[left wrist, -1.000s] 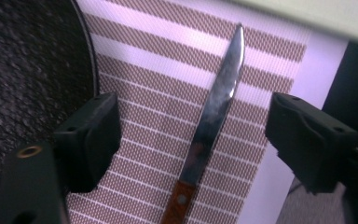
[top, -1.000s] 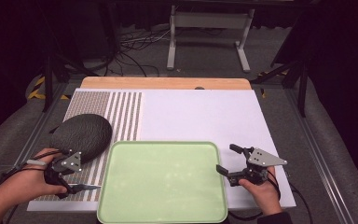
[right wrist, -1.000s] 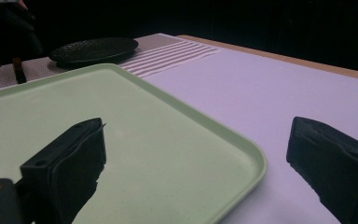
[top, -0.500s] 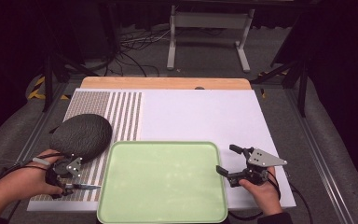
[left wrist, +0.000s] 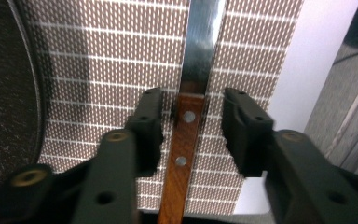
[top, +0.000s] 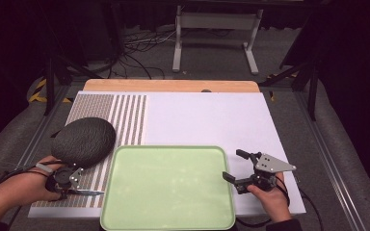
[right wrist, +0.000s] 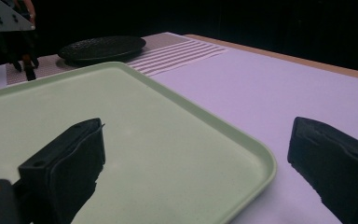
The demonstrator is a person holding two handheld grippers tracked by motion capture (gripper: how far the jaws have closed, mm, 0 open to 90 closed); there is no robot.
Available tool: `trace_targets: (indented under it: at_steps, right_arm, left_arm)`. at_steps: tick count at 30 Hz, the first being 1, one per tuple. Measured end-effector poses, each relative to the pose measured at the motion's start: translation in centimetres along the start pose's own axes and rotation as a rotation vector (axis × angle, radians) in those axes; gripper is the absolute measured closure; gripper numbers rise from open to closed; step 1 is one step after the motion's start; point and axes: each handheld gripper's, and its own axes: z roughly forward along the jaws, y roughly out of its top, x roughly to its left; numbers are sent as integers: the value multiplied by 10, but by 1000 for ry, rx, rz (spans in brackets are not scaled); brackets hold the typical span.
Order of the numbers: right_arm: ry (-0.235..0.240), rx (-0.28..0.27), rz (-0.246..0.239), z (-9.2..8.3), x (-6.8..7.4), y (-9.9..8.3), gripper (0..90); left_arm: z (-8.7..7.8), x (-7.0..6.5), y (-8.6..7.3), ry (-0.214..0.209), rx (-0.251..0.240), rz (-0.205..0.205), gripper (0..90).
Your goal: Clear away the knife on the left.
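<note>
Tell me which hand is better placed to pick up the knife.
Left. The left gripper straddles the knife on the striped mat; its jaws have just been closing, not yet touching the handle. The right gripper waits open beside the green tray.

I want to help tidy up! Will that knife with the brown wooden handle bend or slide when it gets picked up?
Probably stiff: the knife with the brown wooden handle has a flat steel blade. It lies flat on the striped placemat, so rolling seems unlikely. The narrow handle might twist between the left gripper jaws, which have been closing around it.

Bright tabletop, black surroundings; close views look slightly soft, perhaps defocused.
</note>
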Motion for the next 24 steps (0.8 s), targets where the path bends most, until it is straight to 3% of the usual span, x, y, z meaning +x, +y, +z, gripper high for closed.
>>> trace_targets:
  at_steps: [6,11,18,20,23,24]
  right_arm:
    - [4,-2,9,0,0,0,48]
    - [7,-2,6,0,0,0,48]
    - [8,-1,12,-1,0,0,47]
    - [8,0,12,0,0,0,47]
    - [6,2,13,0,0,-1,47]
    - [6,1,13,1,0,-1,48]
  left_arm:
    - [2,1,2,14,24,37,765]
    - [1,0,3,23,35,58,772]
    - [-3,1,-5,-4,-21,-2,774]
    - [-7,1,-6,-8,-13,-22,774]
    - [-19,3,-7,-20,-12,-74,775]
    - [-23,3,-7,-15,-34,-81,775]
